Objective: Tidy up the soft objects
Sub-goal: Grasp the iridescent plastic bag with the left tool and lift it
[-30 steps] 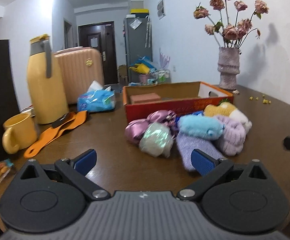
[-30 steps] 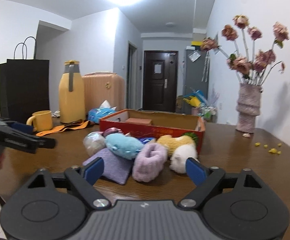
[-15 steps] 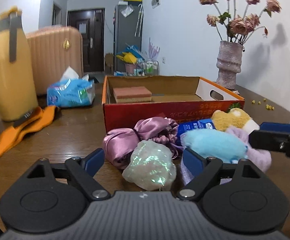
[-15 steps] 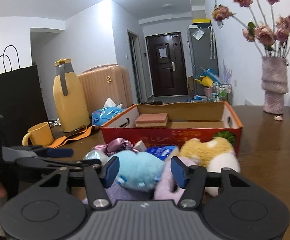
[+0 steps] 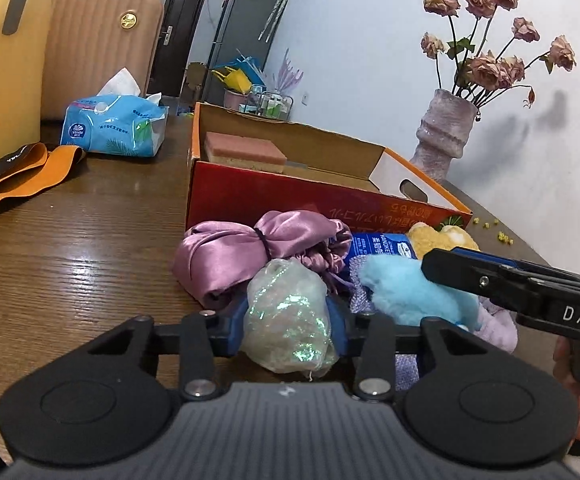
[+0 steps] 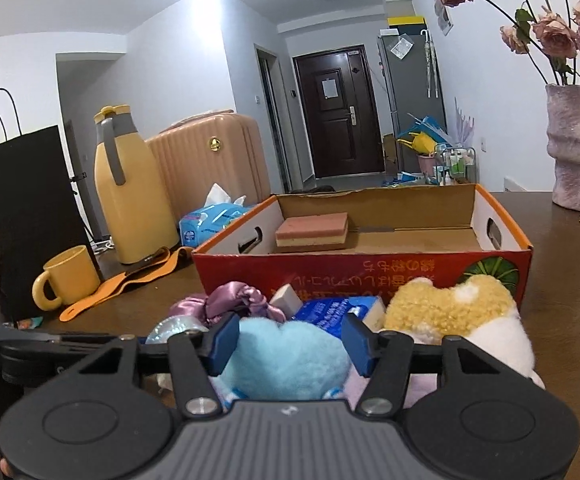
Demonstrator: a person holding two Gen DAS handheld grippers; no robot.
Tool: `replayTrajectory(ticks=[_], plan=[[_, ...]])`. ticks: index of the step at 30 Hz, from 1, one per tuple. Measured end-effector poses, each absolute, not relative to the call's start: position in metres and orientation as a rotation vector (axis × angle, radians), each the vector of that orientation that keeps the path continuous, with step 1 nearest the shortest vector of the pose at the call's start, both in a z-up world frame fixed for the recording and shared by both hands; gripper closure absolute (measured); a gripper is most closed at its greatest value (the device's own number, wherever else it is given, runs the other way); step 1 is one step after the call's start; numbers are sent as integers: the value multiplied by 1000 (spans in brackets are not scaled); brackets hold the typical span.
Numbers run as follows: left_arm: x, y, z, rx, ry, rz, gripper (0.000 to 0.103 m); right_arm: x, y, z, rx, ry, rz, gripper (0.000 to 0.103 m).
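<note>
1. My left claw [image 5: 288,326] has its blue pads on both flanks of the iridescent crumpled bundle [image 5: 288,320] and its jaws are closing on it; the bundle sits on the table [image 5: 70,264] at the near end of the pile, in front of the red cardboard box [image 5: 290,196].
2. My right claw [image 6: 290,344] is clamped on the light-blue plush toy [image 6: 290,364], both pads pressed into its fluffy sides.
3. The bundle is translucent, shimmering green and pink, with wrinkled film. The plush is fuzzy and rounded.
4. Touching the bundle from behind lies a mauve satin scrunchie [image 5: 246,252]. Beside the plush are a blue tissue pack [image 6: 330,312], a yellow-and-white plush [image 6: 458,320] and a lilac knitted piece [image 5: 498,328].
5. The box holds a pink-topped sponge [image 6: 312,230] near its left wall.
6. Only the right wrist view shows the yellow mug [image 6: 68,278] and black paper bag [image 6: 18,216] near the table's left edge; only the left wrist view shows the yellow crumbs [image 5: 494,228] toward the right edge.
7. Both views show the yellow thermos [image 6: 130,200], orange strap [image 5: 14,180] and vase of dried roses [image 5: 444,136].
</note>
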State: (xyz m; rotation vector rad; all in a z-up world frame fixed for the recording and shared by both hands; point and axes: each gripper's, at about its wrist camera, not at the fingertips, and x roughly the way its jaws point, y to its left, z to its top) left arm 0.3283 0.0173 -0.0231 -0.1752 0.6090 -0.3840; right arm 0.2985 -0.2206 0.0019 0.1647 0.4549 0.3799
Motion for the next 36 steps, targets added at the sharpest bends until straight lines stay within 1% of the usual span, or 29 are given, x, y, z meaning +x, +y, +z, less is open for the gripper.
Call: replayTrajectory(ticks=[4, 10, 14, 17, 20, 21, 23, 25, 26, 28, 32, 36], plan=[[321, 18, -17, -179, 590, -379, 65, 294, -212, 4, 165, 452, 419, 46], [283, 19, 8, -214, 543, -451, 65, 270, -217, 16, 181, 407, 417, 46], [255, 16, 10, -281, 604, -639, 63, 243, -224, 20, 182, 398, 451, 46], [236, 6, 2, -304, 653, -715, 59, 222, -233, 17, 172, 417, 462, 46], [228, -4, -8, -276, 682, -684, 58, 205, -241, 6, 181, 460, 462, 46], [227, -6, -12, -273, 697, -685, 56, 200, -243, 0, 189, 483, 457, 46], [223, -8, -19, -253, 726, -683, 54, 194, -248, -10, 221, 519, 455, 46], [215, -7, -22, -226, 724, -683, 46, 187, -250, -18, 265, 543, 467, 47], [210, -7, -22, -212, 717, -682, 45, 186, -250, -21, 285, 552, 478, 50], [201, -2, -21, -190, 697, -678, 39, 183, -248, -23, 295, 564, 490, 51], [192, 21, -18, -229, 662, -627, 36, 177, -238, -25, 250, 579, 478, 55], [187, 48, -13, -304, 645, -515, 36, 170, -240, -19, 279, 552, 491, 55]])
